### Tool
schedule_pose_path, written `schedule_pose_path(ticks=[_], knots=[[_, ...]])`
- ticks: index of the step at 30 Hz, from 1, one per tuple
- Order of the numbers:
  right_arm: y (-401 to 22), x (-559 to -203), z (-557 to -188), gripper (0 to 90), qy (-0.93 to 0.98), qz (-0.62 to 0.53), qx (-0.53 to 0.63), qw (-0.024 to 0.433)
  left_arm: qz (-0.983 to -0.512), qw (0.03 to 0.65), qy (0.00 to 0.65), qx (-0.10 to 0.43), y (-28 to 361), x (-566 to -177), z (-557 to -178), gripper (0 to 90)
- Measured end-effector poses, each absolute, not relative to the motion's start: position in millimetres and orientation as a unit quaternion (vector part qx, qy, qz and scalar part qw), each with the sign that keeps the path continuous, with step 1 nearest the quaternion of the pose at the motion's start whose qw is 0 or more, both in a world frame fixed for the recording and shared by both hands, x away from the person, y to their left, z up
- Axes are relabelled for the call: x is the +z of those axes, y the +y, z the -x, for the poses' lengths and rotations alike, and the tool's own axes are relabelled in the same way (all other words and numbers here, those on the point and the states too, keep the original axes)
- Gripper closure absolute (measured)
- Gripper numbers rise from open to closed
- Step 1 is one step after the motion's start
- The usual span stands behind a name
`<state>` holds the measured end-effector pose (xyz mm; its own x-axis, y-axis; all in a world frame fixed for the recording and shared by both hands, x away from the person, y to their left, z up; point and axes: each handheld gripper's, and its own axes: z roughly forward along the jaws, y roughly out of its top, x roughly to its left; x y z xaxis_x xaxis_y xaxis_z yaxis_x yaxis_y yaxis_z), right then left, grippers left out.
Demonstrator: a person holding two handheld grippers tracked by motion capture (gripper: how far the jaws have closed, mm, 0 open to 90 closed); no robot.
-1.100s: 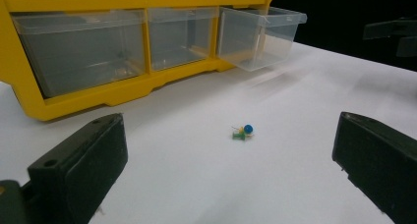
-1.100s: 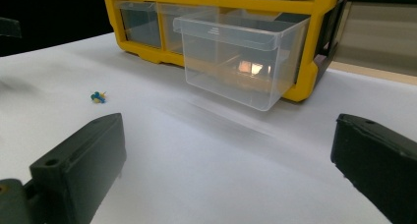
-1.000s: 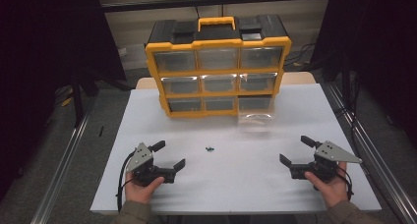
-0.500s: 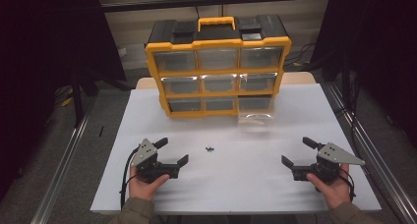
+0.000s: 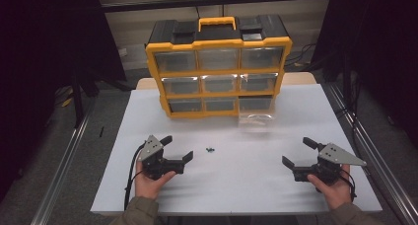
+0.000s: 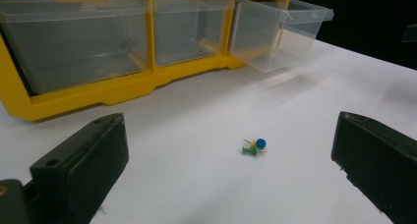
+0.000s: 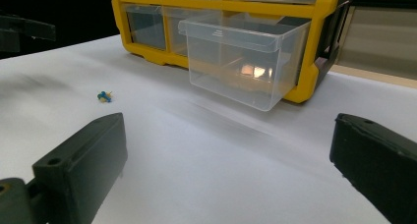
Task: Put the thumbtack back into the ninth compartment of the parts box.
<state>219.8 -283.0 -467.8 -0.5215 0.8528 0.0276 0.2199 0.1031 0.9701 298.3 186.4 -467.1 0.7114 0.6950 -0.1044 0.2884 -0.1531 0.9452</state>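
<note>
A yellow and black drawer cabinet [image 5: 219, 67] stands at the back of the white table [image 5: 236, 185]. Its bottom right clear drawer [image 5: 255, 117] [image 6: 275, 32] [image 7: 243, 59] is pulled out and looks empty. A small cluster of push pins [image 5: 210, 149] [image 6: 254, 146] [image 7: 104, 96], blue, green and yellow, lies on the table in front of the cabinet. My left gripper [image 5: 178, 150] [image 6: 231, 165] rests open just left of the pins. My right gripper [image 5: 299, 152] [image 7: 228, 170] rests open at the table's right, facing the pulled-out drawer, nothing between its jaws.
The cabinet holds several other clear drawers [image 5: 217, 84], all pushed in. Metal rails [image 5: 64, 156] run along both sides of the table. A person's hands [image 5: 150, 180] come in from the near edge.
Both grippers have shifted very slightly on the table; the pins and the drawer have not moved.
</note>
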Motion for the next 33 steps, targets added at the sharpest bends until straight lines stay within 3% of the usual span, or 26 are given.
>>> schedule_pose_path(ticks=[21,33], knots=[[-283.5,-466.7,-218.1,0.3,0.683,-0.388,0.544,0.294,-0.757,0.540,0.329,0.164,151.6,-472.6,-316.9,8.1],[-282.7,-467.0,-217.8,0.3,0.684,-0.386,0.543,0.297,-0.793,0.498,0.314,0.158,133.7,-476.9,-325.9,26.6]])
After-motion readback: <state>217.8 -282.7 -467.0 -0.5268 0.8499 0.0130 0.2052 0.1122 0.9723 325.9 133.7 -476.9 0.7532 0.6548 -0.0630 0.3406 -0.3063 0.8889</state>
